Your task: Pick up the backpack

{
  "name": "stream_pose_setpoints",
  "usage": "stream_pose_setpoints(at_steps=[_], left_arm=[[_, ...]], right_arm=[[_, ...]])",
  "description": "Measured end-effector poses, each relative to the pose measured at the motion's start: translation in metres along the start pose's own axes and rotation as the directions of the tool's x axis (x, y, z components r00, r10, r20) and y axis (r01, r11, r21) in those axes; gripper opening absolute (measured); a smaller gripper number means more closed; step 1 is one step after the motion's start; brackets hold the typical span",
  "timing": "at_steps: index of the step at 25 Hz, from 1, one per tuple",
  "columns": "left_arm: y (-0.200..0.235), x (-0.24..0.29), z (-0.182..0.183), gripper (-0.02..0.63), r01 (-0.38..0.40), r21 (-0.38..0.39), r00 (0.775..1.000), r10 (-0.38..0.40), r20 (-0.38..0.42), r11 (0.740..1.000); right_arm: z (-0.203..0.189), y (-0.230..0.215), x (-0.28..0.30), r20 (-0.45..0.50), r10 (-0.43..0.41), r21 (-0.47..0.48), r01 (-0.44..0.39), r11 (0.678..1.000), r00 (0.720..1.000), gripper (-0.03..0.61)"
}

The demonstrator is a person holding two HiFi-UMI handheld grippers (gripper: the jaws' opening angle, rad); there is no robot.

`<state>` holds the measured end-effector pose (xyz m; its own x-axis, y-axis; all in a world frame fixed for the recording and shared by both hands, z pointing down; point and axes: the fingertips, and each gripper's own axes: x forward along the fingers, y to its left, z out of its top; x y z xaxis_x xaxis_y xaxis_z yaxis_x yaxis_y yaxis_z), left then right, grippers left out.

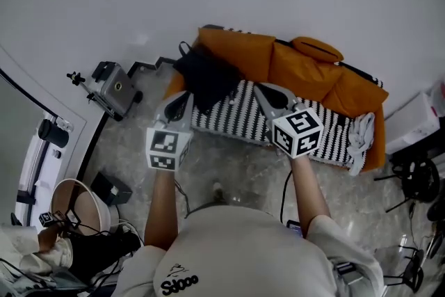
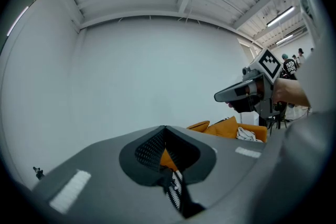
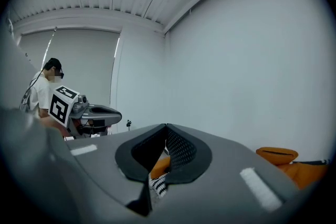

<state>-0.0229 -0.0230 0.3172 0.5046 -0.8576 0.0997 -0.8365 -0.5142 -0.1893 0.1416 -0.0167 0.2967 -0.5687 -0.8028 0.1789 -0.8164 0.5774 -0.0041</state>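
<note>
A black backpack (image 1: 206, 77) sits on the left end of an orange sofa (image 1: 306, 69) whose seat has a black-and-white striped cover (image 1: 243, 115). My left gripper (image 1: 181, 97) hovers just in front of the backpack, shut and holding nothing. My right gripper (image 1: 264, 89) hangs over the striped seat to the backpack's right, also shut and empty. In the left gripper view the shut jaws (image 2: 165, 129) point at the white wall, with the right gripper (image 2: 242, 93) off to the side. The right gripper view shows its shut jaws (image 3: 167, 127) and the left gripper (image 3: 97, 112).
A grey cloth (image 1: 361, 135) hangs over the sofa's right end. A grey device on a stand (image 1: 115, 88) is on the floor to the left, with a round basket (image 1: 69, 204) nearer. A white box (image 1: 416, 123) and black stands (image 1: 417, 181) are at the right.
</note>
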Motion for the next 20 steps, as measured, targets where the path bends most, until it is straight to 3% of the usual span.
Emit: stream_pose_setpoints(at_steps=[20], left_arm=[[0.109,0.092,-0.02,0.009,0.049,-0.02,0.999,-0.049,0.01,0.999]], right_arm=[[0.015,-0.032,0.126,-0.013,-0.033,0.035,0.034,0.999,0.999,0.003]])
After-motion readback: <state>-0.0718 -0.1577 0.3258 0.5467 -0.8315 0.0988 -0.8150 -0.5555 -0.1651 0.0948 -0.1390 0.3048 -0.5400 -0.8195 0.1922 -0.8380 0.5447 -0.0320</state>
